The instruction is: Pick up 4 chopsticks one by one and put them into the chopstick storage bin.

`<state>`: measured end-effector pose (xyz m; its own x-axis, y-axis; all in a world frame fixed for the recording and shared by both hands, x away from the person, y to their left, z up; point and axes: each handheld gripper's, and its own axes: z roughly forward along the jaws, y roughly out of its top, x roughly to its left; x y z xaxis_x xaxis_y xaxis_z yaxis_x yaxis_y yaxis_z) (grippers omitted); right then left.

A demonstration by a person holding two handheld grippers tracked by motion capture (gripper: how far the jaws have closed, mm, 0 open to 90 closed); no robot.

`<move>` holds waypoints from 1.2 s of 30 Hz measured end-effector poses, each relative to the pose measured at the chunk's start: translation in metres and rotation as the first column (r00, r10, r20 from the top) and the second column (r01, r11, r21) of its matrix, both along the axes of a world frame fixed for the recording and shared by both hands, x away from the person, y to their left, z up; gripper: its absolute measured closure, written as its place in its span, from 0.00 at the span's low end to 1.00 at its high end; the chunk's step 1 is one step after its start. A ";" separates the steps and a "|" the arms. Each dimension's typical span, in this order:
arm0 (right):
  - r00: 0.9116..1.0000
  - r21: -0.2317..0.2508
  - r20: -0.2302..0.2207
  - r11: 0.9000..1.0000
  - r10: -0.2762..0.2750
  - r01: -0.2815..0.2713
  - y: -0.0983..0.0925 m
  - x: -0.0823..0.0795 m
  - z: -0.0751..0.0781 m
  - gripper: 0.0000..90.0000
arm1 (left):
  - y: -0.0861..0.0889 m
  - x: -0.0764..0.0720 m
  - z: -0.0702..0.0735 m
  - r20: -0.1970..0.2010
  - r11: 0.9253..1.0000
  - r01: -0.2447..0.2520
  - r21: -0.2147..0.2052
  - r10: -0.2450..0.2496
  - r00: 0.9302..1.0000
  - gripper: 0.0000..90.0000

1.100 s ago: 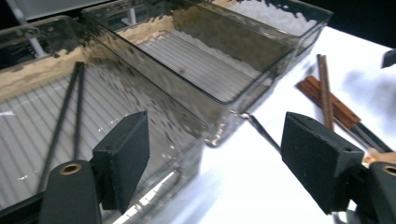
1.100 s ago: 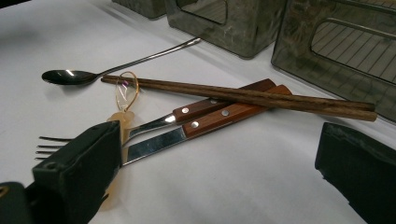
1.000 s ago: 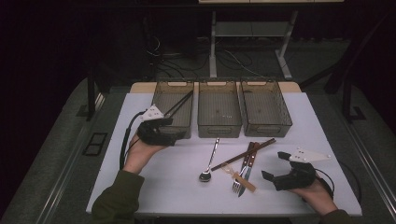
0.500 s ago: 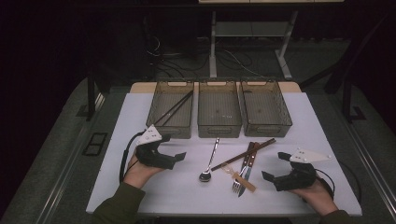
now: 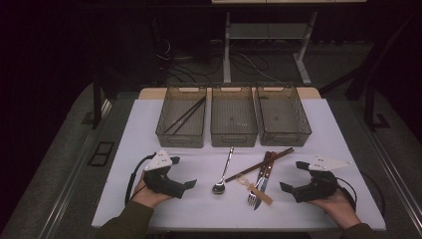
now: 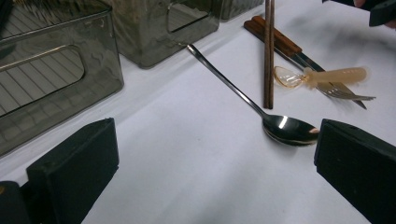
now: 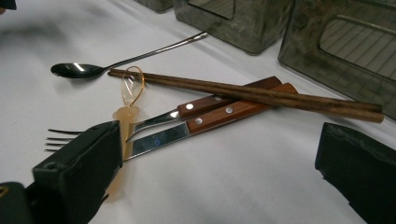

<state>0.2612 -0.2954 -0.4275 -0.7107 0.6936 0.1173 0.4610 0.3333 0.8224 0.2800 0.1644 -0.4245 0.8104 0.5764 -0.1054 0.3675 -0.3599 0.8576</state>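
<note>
While both grippers' fingers wide apart, empty: L gripper [image 5: 185,185] just beside spoon [image 5: 222,175], R gripper [image 5: 292,177] near fork [image 5: 254,191].

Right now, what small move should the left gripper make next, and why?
Probably ease the left gripper forward to straddle the shiny metal spoon. Its jaws have just been opening and stand wide with nothing between them, and the spoon's bowl lies just ahead, beside one jaw.

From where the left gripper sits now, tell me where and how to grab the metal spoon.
Grip the spoon at mid-handle, probably from above with the jaws across the thin shaft. It lies flat and alone on the table, bowl toward the left gripper, whose jaws have just been opening, nothing between them. The chopsticks lie close beside.
</note>
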 end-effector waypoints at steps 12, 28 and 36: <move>0.998 -0.074 -0.010 0.995 0.068 -0.069 0.013 0.023 0.009 0.09 | -0.002 0.002 -0.004 -0.015 0.999 0.022 0.024 -0.021 1.000 0.00; 0.987 -0.149 -0.044 0.976 0.156 -0.161 0.038 0.071 0.014 0.26 | -0.005 0.002 -0.006 -0.021 0.999 0.043 0.024 -0.043 0.999 0.00; 0.979 -0.208 -0.088 0.957 0.186 -0.201 0.048 0.090 0.003 0.39 | -0.006 0.003 -0.007 -0.034 0.998 0.054 0.025 -0.053 0.998 0.00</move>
